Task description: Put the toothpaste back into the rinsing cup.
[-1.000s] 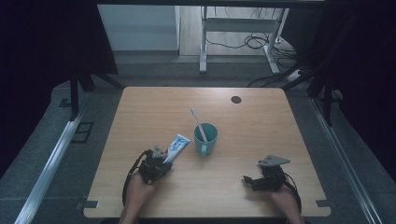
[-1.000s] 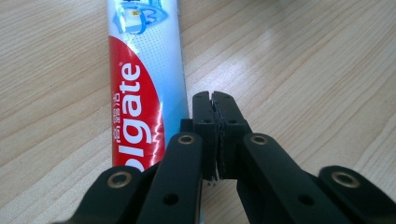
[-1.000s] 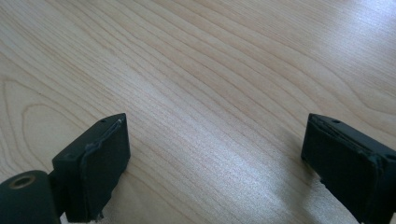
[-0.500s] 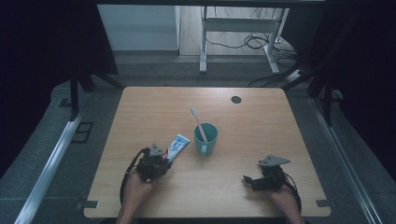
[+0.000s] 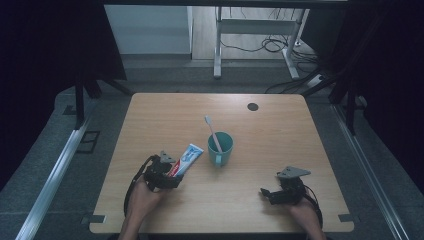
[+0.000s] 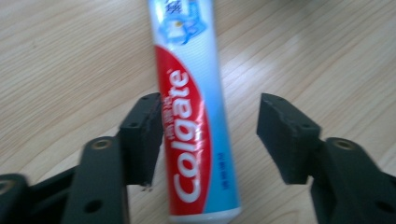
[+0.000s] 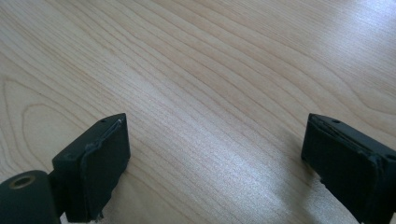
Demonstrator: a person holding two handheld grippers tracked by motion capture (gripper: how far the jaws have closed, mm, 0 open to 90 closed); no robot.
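Red, white and pale blue, the Colgate toothpaste tube [image 6: 194, 116] lies flat on the wooden table [image 5: 280, 125], just left of the teal cup [image 5: 220, 148] holding a toothbrush [image 5: 212, 131]. The left gripper [image 6: 208, 135] has just been opening; the tube sits between its parted jaws, one pad [image 6: 142, 135] touching it. The right gripper [image 7: 215, 163] rests open over bare wood.

The toothpaste tube [image 6: 196, 116] is showing the brand name "Colgate" in large white letters on a red band, running lengthwise up the middle of the left gripper view. Small white print is sitting beside it on the blue strip, and more characters are appearing at the top edge of the frame, both too blurred to read.
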